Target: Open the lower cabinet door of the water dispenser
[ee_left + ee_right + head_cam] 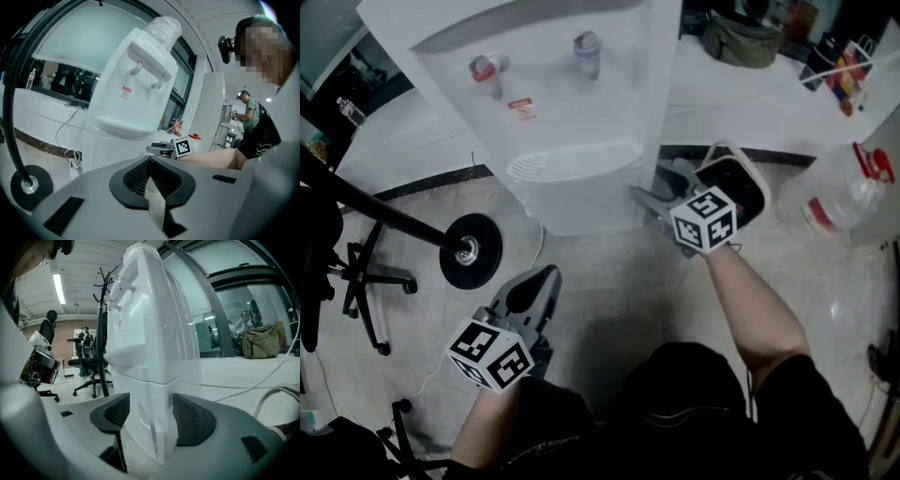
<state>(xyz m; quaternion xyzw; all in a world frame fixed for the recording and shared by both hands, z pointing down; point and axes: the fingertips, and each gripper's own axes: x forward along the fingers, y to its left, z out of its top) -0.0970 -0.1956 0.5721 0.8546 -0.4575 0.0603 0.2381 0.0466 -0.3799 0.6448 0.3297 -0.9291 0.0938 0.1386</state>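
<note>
Olive bag lay on white counter at back. Large clear water bottle with red cap sat at right. Black round stand base rested on floor, with dark pole slanting up from it. Office chair base was just beside it at left. In right gripper view, coat rack and office chair stood farther off. Person stood in background of left gripper view.

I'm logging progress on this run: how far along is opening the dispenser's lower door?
Done: the right gripper is at the lower cabinet door. In hand: its fingers appear clamped on the door's corner edge. Left: the pull itself; the door looks shut, flush with the body. The left gripper hangs shut and empty.
</note>
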